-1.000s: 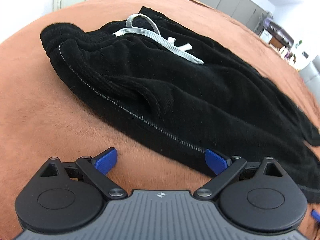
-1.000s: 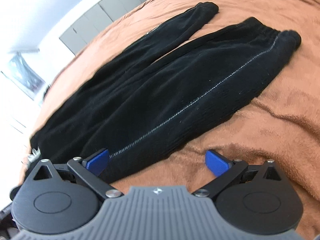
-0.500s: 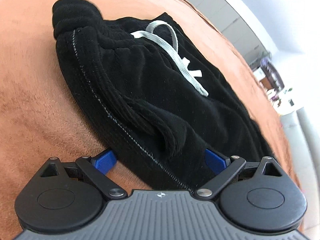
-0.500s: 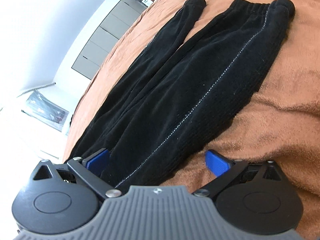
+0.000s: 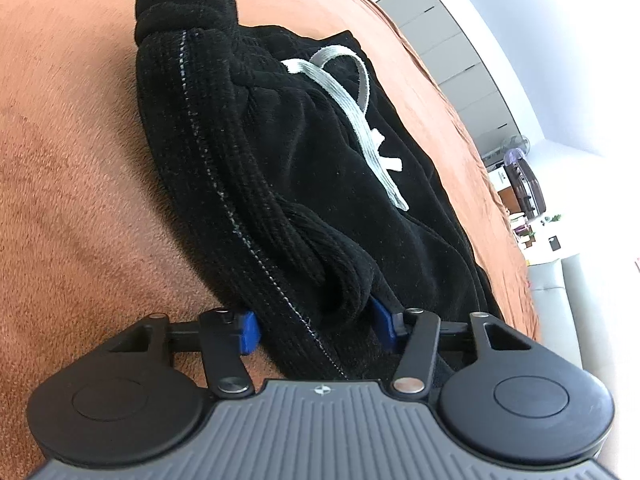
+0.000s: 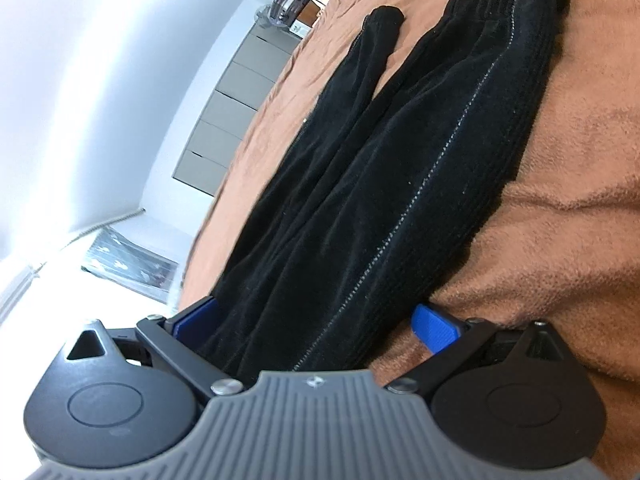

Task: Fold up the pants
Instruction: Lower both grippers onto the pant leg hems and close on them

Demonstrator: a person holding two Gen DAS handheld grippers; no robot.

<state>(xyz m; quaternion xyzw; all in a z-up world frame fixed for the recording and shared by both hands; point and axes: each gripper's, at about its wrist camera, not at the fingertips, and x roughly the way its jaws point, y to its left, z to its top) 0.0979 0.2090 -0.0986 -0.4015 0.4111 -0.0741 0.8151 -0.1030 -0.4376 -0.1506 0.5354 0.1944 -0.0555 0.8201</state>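
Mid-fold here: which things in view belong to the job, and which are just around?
Job: black pants; white drawstring; left gripper, jaws closing with pants fabric between them; right gripper, open astride the pants.

Around: brown blanket; grey cabinets.

A bed covered by a rust-brown fleece blanket (image 6: 560, 240) carries black pants (image 6: 400, 184) laid out lengthwise, both legs side by side, cuffs toward its far edge. A white drawstring (image 5: 360, 120) lies on the waistband end.
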